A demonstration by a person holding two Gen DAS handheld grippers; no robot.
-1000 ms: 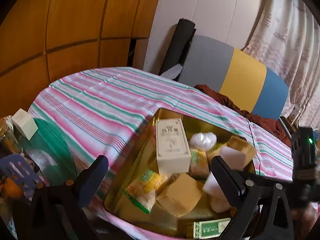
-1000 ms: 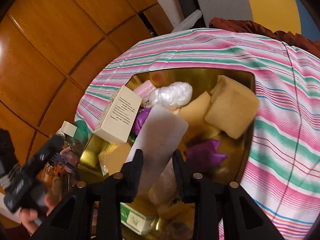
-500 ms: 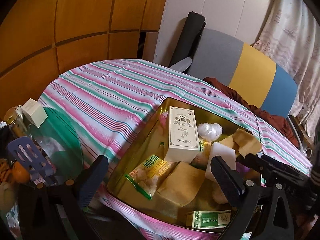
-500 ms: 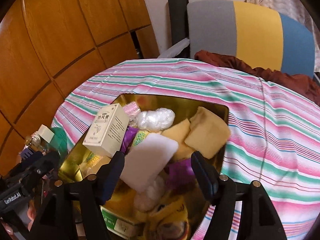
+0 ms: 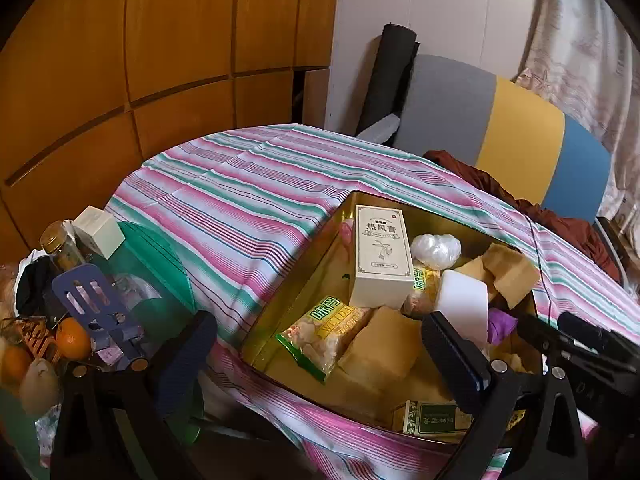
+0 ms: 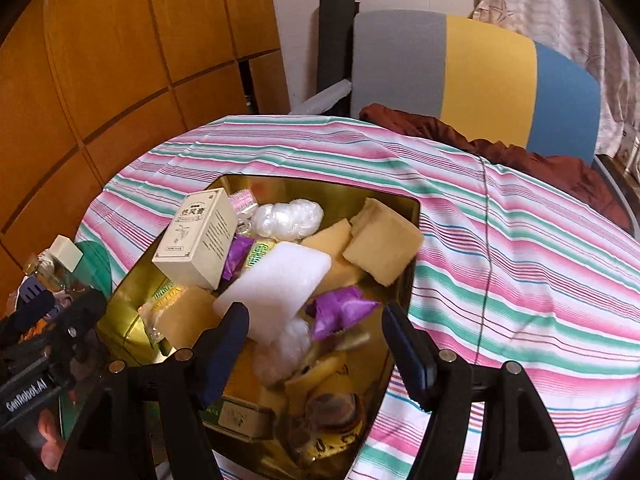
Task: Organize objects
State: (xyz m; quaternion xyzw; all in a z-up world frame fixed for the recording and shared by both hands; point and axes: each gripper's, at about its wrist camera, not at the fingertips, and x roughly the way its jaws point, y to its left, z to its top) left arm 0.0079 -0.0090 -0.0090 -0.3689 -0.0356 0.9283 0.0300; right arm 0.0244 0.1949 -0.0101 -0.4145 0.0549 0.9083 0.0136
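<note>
A gold tin sits on the striped tablecloth, filled with several items. Among them are a cream box, a white foam block, tan sponges, a snack packet and a purple wrapper. My right gripper hovers over the tin's near side, open, with nothing pressed between its fingers. The white block lies just beyond it. My left gripper is open and holds nothing, low at the tin's near left corner.
Left of the tin lies a green tray with oranges, a blue spatula, a jar and a small white box. A grey, yellow and blue chair back and a brown cloth stand behind the table.
My right gripper opened and let go of the white foam block, which now rests in the tin. The gripper drew back and up. The left gripper shifted slightly.
</note>
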